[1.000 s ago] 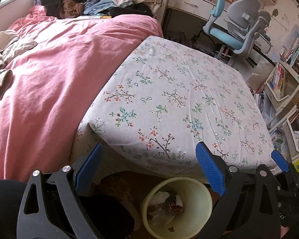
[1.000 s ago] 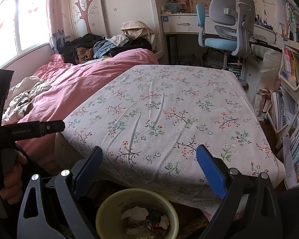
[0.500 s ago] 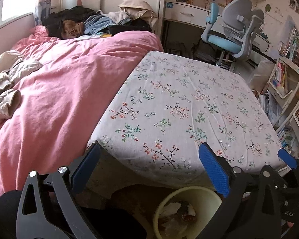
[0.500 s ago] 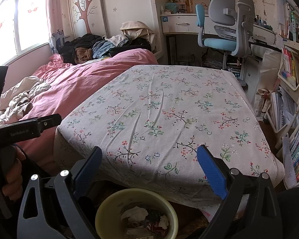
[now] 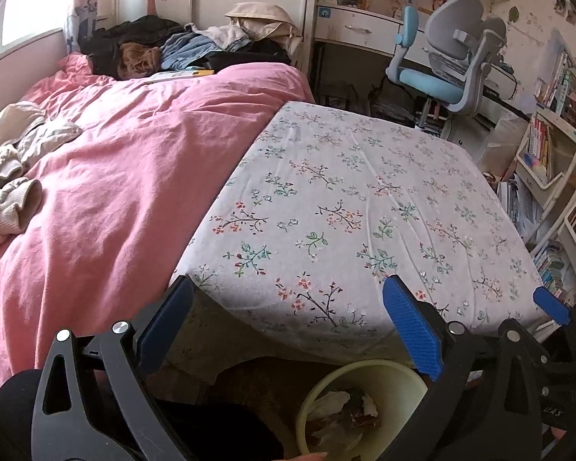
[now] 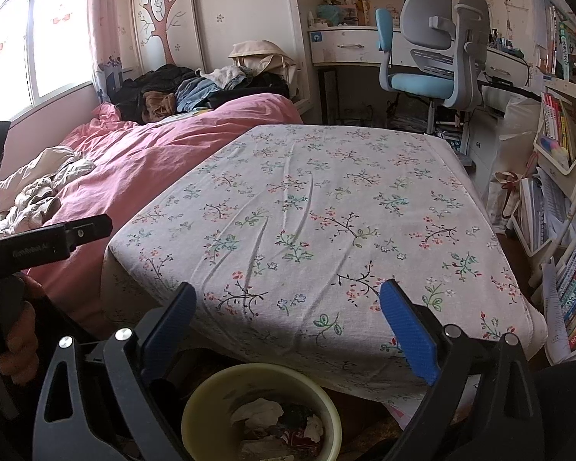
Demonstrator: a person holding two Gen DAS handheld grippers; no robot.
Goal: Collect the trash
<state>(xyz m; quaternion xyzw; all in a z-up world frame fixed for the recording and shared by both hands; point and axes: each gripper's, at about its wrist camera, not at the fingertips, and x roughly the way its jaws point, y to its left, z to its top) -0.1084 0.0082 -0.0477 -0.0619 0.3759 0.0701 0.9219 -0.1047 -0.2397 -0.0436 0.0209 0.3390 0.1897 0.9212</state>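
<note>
A pale yellow waste bin (image 5: 384, 374) stands on the floor at the foot of the bed, with crumpled paper and wrappers (image 5: 336, 411) inside. My left gripper (image 5: 286, 288) hovers above and just left of it, jaws wide open with nothing between them. In the right wrist view the same bin (image 6: 196, 411) sits directly below my right gripper (image 6: 288, 290), which is also open and holds nothing; the trash (image 6: 259, 411) shows inside. The left gripper's black body (image 6: 50, 244) appears at that view's left edge, held by a hand (image 6: 15, 330).
A mattress in a floral sheet (image 6: 318, 211) fills the middle, beside a pink duvet (image 5: 115, 176) with crumpled clothes (image 5: 11, 176). A clothes pile (image 6: 196, 88) lies at the headboard. A blue desk chair (image 6: 434, 57) and bookshelves (image 6: 564, 230) stand right.
The left wrist view has tipped up and rolled a little, so the bin sits lower and further right in it. The right gripper has not moved.
</note>
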